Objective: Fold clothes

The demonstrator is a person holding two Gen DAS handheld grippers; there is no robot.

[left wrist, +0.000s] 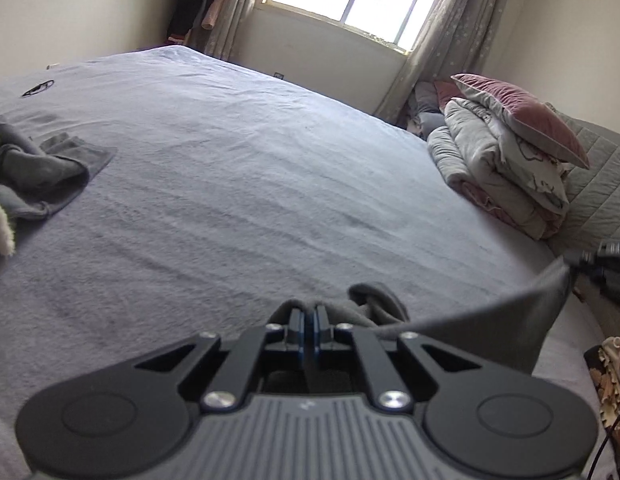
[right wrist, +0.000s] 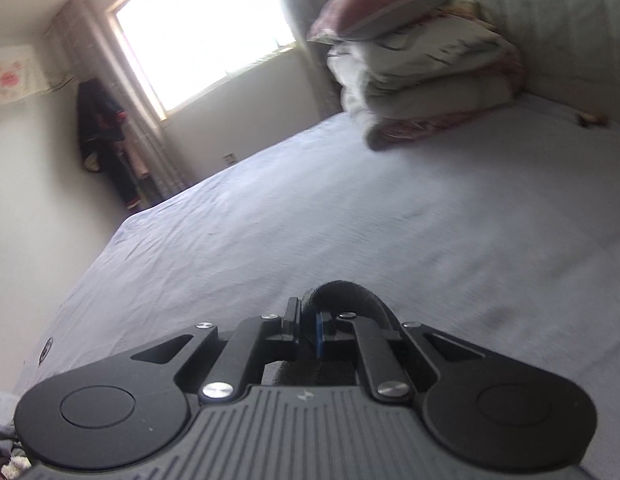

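both tools, left tool (left wrist: 310, 314) and right tool (right wrist: 308, 320), tilt downward clamping grey garment (left wrist: 509, 320).

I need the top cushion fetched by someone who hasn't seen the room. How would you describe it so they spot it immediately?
Find the wide bed with the pale lavender sheet, then the stack of folded grey and pink quilts at its window-side corner. The dusty-pink velvet pillow with grey piping lies tilted on top, the only plain pink item there.
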